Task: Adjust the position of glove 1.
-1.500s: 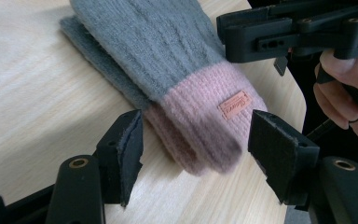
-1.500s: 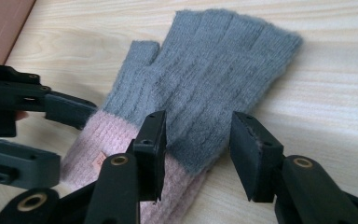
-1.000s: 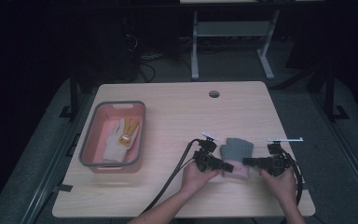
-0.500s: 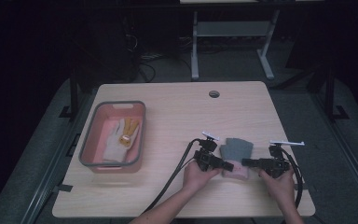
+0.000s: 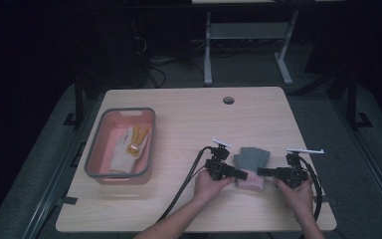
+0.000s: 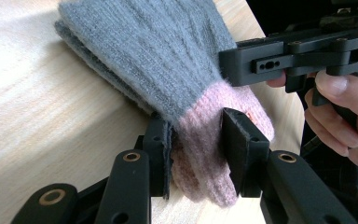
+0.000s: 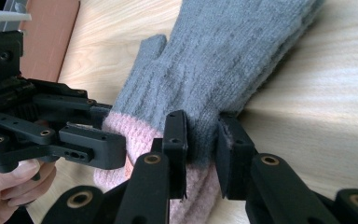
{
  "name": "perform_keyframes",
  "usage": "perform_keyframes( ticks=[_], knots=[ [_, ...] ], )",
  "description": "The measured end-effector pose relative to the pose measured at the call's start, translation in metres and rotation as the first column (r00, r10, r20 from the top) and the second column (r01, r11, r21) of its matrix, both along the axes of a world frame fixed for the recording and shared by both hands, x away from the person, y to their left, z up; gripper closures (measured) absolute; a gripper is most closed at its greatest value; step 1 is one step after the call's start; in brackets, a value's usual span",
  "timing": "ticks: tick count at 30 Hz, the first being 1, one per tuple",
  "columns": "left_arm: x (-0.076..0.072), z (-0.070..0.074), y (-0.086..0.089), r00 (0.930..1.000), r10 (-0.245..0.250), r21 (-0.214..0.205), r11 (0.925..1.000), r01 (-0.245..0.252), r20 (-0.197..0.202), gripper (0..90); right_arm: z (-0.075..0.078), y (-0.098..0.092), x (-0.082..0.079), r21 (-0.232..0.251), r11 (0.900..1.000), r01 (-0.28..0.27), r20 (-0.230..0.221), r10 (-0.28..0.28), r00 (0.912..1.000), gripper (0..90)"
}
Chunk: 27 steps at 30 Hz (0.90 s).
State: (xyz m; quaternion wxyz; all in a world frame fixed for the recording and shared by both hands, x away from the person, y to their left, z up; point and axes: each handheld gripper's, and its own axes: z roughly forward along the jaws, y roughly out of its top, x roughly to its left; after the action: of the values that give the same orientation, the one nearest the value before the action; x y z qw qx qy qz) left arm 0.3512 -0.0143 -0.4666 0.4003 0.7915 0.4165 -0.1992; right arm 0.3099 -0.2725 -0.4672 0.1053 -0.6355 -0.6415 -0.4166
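Against the earlier frames both hands sit at the same spot on the near right part of the bench [image 5: 189,119]; what differs is the jaws, which have just been closing on both sides, with the glove [image 5: 251,167] between them each time.

The glove lies flat on the bench between the two hands, its grey fingers pointing away from the person and its pink cuff towards them. It is a stacked pair or a folded one; which, the pictures do not settle.

The left gripper [image 6: 196,140] comes in from the glove's left side. In the left gripper view its jaws stand one on either side of the pink cuff, with knit bunched between the pads, so it is pinching the cuff at its left edge. In the high view the same gripper [image 5: 238,173] touches the glove's left side.

The right gripper [image 7: 201,140] comes in from the opposite side. In the right gripper view its jaws pinch the knit just where grey meets pink, the fabric squeezed into a narrow fold between the pads. In the high view it [image 5: 262,172] meets the glove's right side, facing the left one across the cuff.

Well apart at the left of the bench stands a pink bin [image 5: 95,149] with other gloves [image 5: 129,144] lying in it.
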Motion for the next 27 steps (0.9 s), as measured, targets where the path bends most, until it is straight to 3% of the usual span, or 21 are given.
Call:
perform_keyframes(
  ticks=[10,27],
  knots=[
    [0.0,0.015,0.015,0.9994,0.005,-0.012,0.9999,-0.005,0.035,64.0,0.017,0.013,0.004,-0.028,0.9991,-0.032,0.039,0.033,0.9987,75.6],
    [-0.001,0.04,0.049,0.9966,0.028,-0.026,0.9993,-0.026,0.078,64.0,0.044,0.043,0.013,-0.025,0.9962,-0.084,0.076,0.086,0.9934,75.6]
  ],
)
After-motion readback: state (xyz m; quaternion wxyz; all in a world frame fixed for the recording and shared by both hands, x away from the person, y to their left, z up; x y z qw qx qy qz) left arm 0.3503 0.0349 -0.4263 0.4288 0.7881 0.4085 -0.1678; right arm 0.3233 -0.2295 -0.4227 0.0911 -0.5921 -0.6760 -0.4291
